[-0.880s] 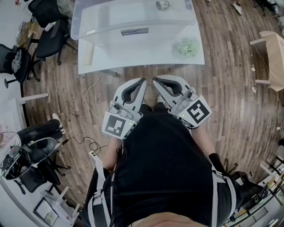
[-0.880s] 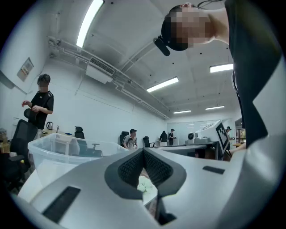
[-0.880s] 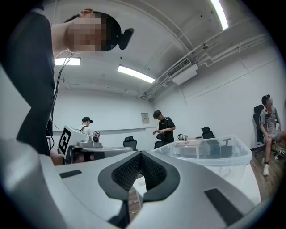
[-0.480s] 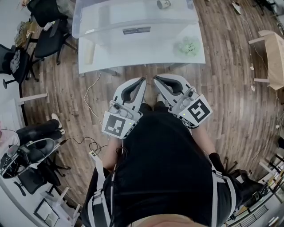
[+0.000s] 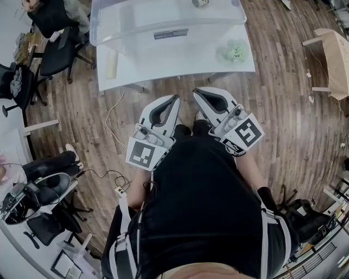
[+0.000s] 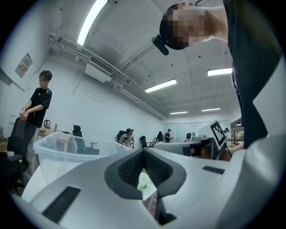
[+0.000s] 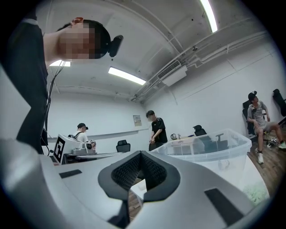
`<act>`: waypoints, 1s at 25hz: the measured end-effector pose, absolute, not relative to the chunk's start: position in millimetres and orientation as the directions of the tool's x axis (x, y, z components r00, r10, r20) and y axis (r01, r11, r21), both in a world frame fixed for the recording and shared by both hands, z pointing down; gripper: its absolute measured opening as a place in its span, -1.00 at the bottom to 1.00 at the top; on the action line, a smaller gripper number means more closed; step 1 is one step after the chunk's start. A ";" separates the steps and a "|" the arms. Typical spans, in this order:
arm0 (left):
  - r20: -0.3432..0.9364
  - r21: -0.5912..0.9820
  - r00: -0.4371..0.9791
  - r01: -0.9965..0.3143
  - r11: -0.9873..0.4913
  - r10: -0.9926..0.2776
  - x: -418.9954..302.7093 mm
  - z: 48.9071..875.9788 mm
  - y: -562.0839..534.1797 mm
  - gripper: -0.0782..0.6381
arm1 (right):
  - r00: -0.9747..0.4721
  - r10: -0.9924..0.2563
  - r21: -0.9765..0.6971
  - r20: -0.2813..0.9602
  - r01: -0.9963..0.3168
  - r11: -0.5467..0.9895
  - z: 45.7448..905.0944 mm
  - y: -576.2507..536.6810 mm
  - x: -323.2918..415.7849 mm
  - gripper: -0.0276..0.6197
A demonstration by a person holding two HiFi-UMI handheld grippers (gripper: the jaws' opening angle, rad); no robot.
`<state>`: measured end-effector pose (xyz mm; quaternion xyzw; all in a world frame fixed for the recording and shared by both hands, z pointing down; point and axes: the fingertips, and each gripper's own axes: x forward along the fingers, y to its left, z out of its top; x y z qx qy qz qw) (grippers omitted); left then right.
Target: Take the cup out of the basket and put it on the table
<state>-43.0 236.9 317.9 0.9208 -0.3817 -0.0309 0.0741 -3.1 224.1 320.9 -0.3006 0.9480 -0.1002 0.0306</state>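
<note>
Both grippers are parked at the person's waist, lower middle of the head view, pointing level at the white table (image 5: 163, 70) up top. The left gripper (image 5: 175, 98) is clenched with its tips meeting and nothing between them, and its own view (image 6: 143, 150) shows the same. The right gripper (image 5: 195, 91) is closed up tight and empty too (image 7: 140, 153). The cup (image 5: 199, 2) is way up at the top edge of the frame, half cut off. It looks to be sitting inside the clear plastic bin (image 5: 125, 34) at its far end, well apart from both grippers. On the table just right of the bin there's a pale green fuzzy thing (image 5: 231, 53), and a black office chair (image 5: 57, 52) at upper left on the wood floor
</note>
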 end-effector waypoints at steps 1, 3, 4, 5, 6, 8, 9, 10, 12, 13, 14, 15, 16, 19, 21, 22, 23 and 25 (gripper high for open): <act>0.008 0.160 0.709 -0.697 -0.699 -0.706 -46.5 320.2 237.0 -0.73 | -0.810 -0.586 -0.206 0.003 -0.574 0.793 321.2 222.3 -4.0 -0.86; 0.010 0.157 0.710 -0.697 -0.700 -0.704 -53.7 322.8 235.6 -0.73 | -0.794 -0.608 -0.200 0.007 -0.597 0.777 322.0 218.3 -4.9 -0.86; 0.010 0.158 0.710 -0.696 -0.700 -0.704 -56.6 323.6 235.1 -0.73 | -0.787 -0.617 -0.202 0.011 -0.606 0.770 322.5 217.0 -5.1 -0.86; 0.012 0.162 0.711 -0.695 -0.700 -0.703 -59.0 324.2 234.9 -0.73 | -0.783 -0.622 -0.207 0.016 -0.612 0.764 323.1 216.5 -5.1 -0.86; 0.014 0.167 0.711 -0.695 -0.699 -0.703 -60.6 325.0 234.8 -0.73 | -0.780 -0.626 -0.213 0.021 -0.615 0.759 323.6 216.4 -5.0 -0.86; 0.014 0.177 0.712 -0.693 -0.699 -0.703 -61.7 326.7 232.8 -0.73 | -0.776 -0.631 -0.222 0.028 -0.620 0.752 325.3 214.8 -3.5 -0.86; 0.012 0.180 0.712 -0.692 -0.699 -0.702 -61.2 327.5 230.7 -0.73 | -0.773 -0.633 -0.223 0.032 -0.623 0.750 326.5 212.8 -2.3 -0.86; 0.011 0.181 0.712 -0.692 -0.699 -0.702 -60.5 328.4 228.2 -0.73 | -0.772 -0.635 -0.223 0.035 -0.626 0.748 327.8 210.0 -0.9 -0.86; 0.019 0.181 0.710 -0.695 -0.696 -0.704 -59.5 330.8 222.5 -0.73 | -0.772 -0.634 -0.226 0.039 -0.625 0.747 329.8 203.9 0.6 -0.86; 0.023 0.179 0.709 -0.697 -0.695 -0.705 -59.3 331.7 219.4 -0.73 | -0.774 -0.631 -0.229 0.039 -0.622 0.749 330.6 200.8 0.6 -0.86; 0.026 0.177 0.707 -0.699 -0.693 -0.707 -59.2 332.5 216.2 -0.73 | -0.778 -0.627 -0.232 0.037 -0.617 0.752 331.3 197.5 0.3 -0.86; 0.029 0.175 0.705 -0.702 -0.690 -0.709 -59.3 333.6 212.9 -0.73 | -0.781 -0.623 -0.235 0.034 -0.612 0.755 331.8 193.9 -0.2 -0.86; 0.032 0.173 0.702 -0.705 -0.687 -0.712 -59.4 334.7 209.3 -0.73 | -0.784 -0.619 -0.235 0.032 -0.608 0.758 332.2 189.8 -0.6 -0.86; 0.033 0.167 0.692 -0.715 -0.678 -0.721 -59.4 335.5 195.3 -0.73 | -0.793 -0.609 -0.234 0.024 -0.597 0.767 332.5 174.1 -1.3 -0.86; 0.029 0.170 0.684 -0.722 -0.671 -0.729 -58.2 334.6 183.0 -0.73 | -0.799 -0.601 -0.228 0.017 -0.588 0.776 331.0 161.5 -1.2 -0.86; 0.026 0.175 0.681 -0.724 -0.668 -0.732 -57.0 333.9 176.4 -0.73 | -0.802 -0.597 -0.222 0.015 -0.585 0.780 330.0 154.5 -0.8 -0.86; 0.024 0.180 0.679 -0.725 -0.665 -0.733 -55.6 333.4 169.6 -0.73 | -0.805 -0.593 -0.215 0.013 -0.582 0.784 328.9 147.1 -0.4 -0.86; 0.028 0.180 0.677 -0.727 -0.663 -0.735 -52.3 333.4 156.1 -0.73 | -0.810 -0.586 -0.202 0.012 -0.576 0.792 326.6 132.3 1.4 -0.86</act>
